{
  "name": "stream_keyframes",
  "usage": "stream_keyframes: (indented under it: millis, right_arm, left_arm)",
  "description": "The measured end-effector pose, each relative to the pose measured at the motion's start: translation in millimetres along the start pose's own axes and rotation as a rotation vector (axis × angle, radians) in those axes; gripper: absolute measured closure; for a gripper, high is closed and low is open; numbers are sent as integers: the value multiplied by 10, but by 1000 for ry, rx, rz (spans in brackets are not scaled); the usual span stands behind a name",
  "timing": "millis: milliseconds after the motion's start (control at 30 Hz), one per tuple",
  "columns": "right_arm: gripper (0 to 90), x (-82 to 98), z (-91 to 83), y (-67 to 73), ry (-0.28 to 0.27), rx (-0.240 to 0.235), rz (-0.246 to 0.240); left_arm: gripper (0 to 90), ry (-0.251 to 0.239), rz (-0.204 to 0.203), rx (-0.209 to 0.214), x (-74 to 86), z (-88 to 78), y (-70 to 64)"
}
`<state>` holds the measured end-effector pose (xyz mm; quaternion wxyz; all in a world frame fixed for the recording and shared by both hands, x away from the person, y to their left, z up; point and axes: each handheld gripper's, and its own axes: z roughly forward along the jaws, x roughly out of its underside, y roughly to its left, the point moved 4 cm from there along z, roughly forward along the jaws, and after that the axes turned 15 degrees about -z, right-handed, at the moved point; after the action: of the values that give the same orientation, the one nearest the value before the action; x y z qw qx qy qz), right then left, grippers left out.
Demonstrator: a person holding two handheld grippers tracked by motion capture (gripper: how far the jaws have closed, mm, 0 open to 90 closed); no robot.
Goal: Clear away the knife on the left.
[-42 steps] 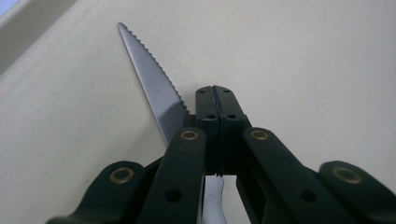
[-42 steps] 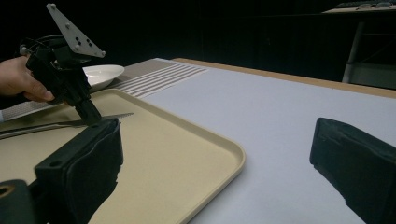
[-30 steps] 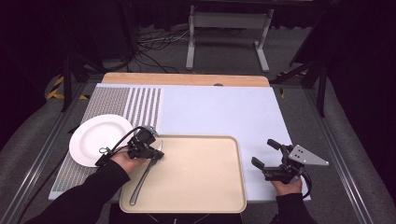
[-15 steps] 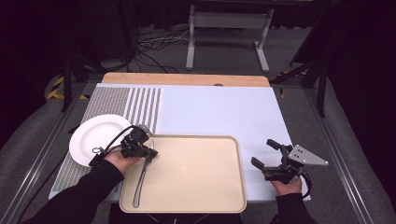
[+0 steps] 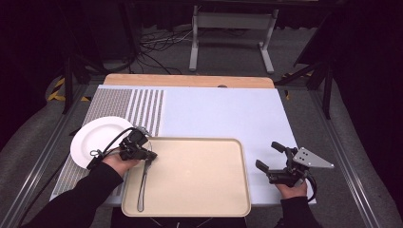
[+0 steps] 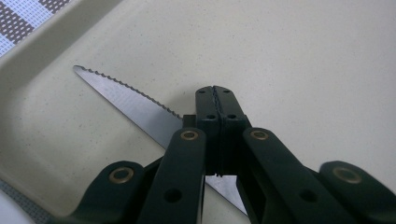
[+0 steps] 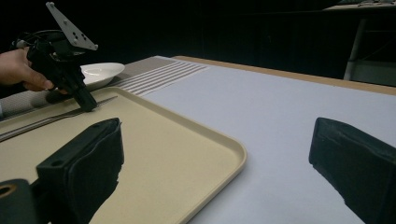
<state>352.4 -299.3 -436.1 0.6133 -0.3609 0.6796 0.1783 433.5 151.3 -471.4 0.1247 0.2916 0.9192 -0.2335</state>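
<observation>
A serrated table knife (image 5: 141, 190) lies along the left side of a beige tray (image 5: 199, 180). My left gripper (image 5: 148, 157) is shut on its blade (image 6: 121, 93) near the tray's far left corner, jaws pressed together with the blade crossing between them. The tip points toward the tray's rim (image 6: 28, 60). In the right gripper view the left gripper (image 7: 88, 105) stands on the knife (image 7: 46, 120). My right gripper (image 5: 267, 155) rests on the white mat right of the tray, open, nothing between its jaws (image 7: 215, 154).
A white plate (image 5: 97, 137) sits left of the tray on the striped placemat (image 5: 142, 104). The pale table cover (image 5: 223, 114) stretches behind the tray to a wooden strip (image 5: 190, 80). A metal stand (image 5: 228, 28) and cables are on the floor beyond.
My left gripper has shifted slightly left with the knife, and the knife has swung to lie straighter along the tray's left side. The right gripper has stayed put.
</observation>
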Motion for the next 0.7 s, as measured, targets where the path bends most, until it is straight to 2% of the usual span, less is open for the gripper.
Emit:
stream_keyframes:
  millis: [33,67,100,133,167,200,233,300,367,467,600,633,700]
  right_arm:
    - [38,0,0,-1,0,0,0]
    - [38,0,0,-1,0,0,0]
    - [38,-1,-1,-1,-1,1,0]
    - [38,0,-2,-1,-1,1,0]
    - [38,1,-2,-3,-1,1,1]
    - [38,2,-1,-3,-1,1,1]
    - [38,2,-2,-4,0,0,1]
    - [38,1,-2,-3,-2,1,1]
    - [38,2,-3,-4,-2,2,1]
    - [38,1,-4,-4,-2,3,1]
    - [37,4,-6,-8,-1,5,1]
    - [37,3,-6,-6,-2,5,2]
    - [37,1,-9,-5,-2,5,1]
  left_arm:
    - [897,-4,10,13,-1,-6,-3]
    - [805,-4,10,13,-1,-6,-3]
    - [805,-13,12,28,-4,-22,-8]
    - [722,-13,17,44,-3,-38,-15]
    - [673,-18,35,46,-9,-56,-11]
    - [624,-27,22,55,-3,-78,-30]
    - [569,-43,38,67,-12,-98,-32]
    - [495,-70,44,81,-15,-149,-56]
    - [397,-111,46,88,-18,-201,-73]
    - [230,-161,72,70,-19,-270,-92]
    - [141,-214,84,92,-4,-373,-104]
    - [127,-214,84,92,-4,-373,-104]
    - [111,-249,94,105,12,-422,-112]
